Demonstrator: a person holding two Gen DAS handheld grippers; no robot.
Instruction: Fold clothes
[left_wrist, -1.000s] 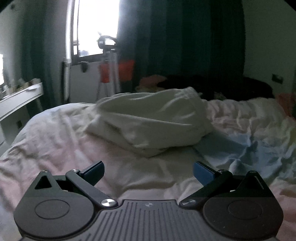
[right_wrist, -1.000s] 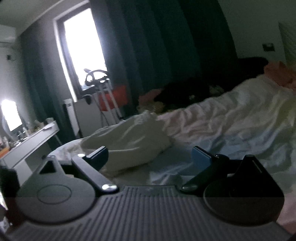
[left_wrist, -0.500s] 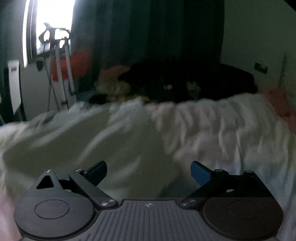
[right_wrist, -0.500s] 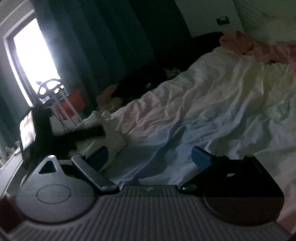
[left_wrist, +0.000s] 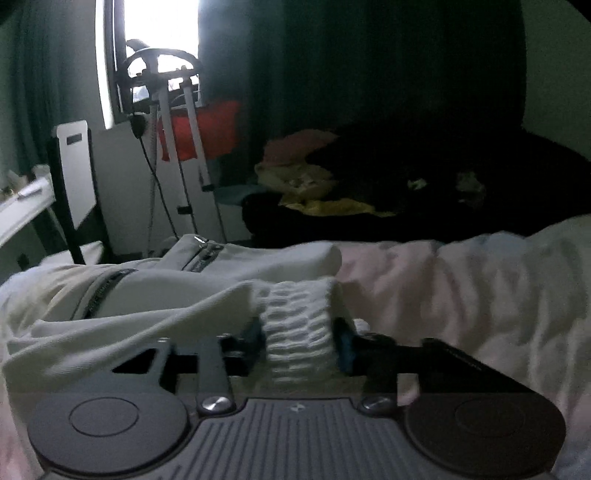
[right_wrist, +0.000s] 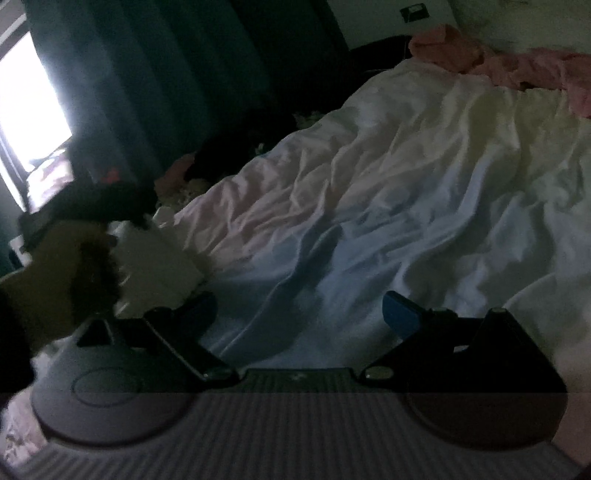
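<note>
A cream zip-up garment (left_wrist: 155, 291) lies crumpled on the bed at the left of the left wrist view. My left gripper (left_wrist: 299, 338) is shut on its ribbed cuff (left_wrist: 295, 325), which fills the gap between the blue pads. In the right wrist view my right gripper (right_wrist: 299, 314) is open and empty, low over the wrinkled bedsheet (right_wrist: 388, 206). The same garment (right_wrist: 155, 266) shows at the left edge there, with the hand and left gripper (right_wrist: 66, 258) on it as a dark blur.
A pale pink and blue sheet (left_wrist: 480, 288) covers the bed. A pile of dark and yellow clothes (left_wrist: 369, 184) lies beyond the bed's far edge. A tripod (left_wrist: 177, 122) stands by the window. Pink fabric (right_wrist: 498, 62) lies near the headboard.
My left gripper moved forward onto the cream garment and shut on its ribbed cuff. My right gripper swung right and lower over the sheet, staying open.
</note>
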